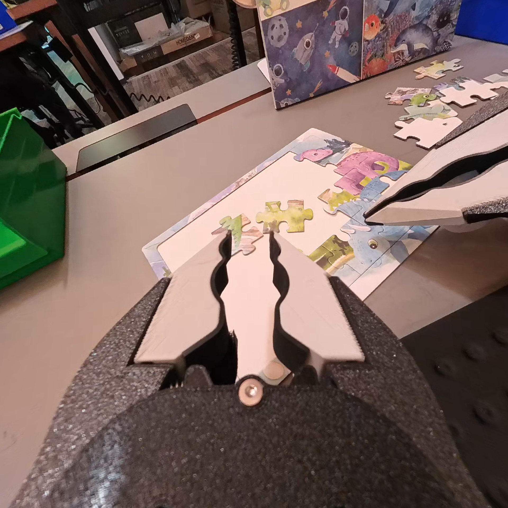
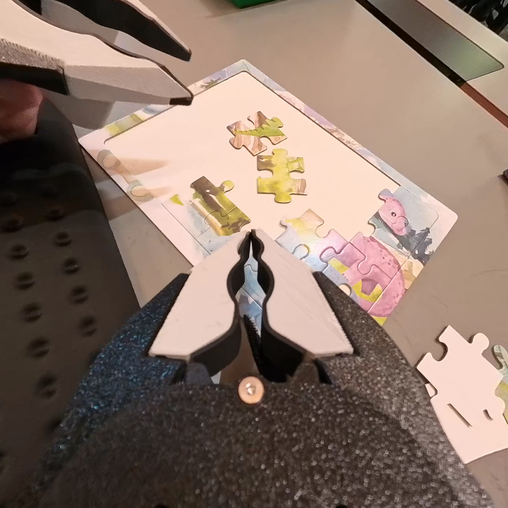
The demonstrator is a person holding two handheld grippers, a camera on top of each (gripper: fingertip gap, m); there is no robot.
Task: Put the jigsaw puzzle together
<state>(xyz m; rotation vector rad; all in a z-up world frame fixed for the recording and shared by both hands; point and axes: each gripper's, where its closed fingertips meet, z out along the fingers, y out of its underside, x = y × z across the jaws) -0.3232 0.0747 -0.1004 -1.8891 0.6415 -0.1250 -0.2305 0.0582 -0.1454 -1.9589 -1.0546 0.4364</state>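
Puzzle tray (image 1: 192,217), a flat cardboard board with a printed rim and a smooth white inside, lies on the matte grey surface (image 1: 132,192). Its one side is already filled with joined pieces (image 2: 365,264) that show a pink dinosaur and a blue one. Two loose pieces rest on the white part, close together: a green piece (image 1: 284,215) and a brown-green piece (image 1: 239,233), both with round knobs and notches. The left gripper (image 1: 248,233) has pale grey fingers with wavy black rubber pads and a grainy black foam body; its jaws stand apart with nothing between them, and the tips hover just by the brown-green piece. The right gripper (image 2: 251,233) is of the same make; its tips are pressed together, holding nothing, over the blue dinosaur. Only the left wrist view shows the picture box (image 1: 357,46) standing upright at the back, a green plastic bin (image 1: 27,198) at the left, and more spare pieces (image 1: 428,110), some turned to the white back. The right wrist view shows one white piece (image 2: 464,384) close up beside the tray, and also the left gripper from the side.
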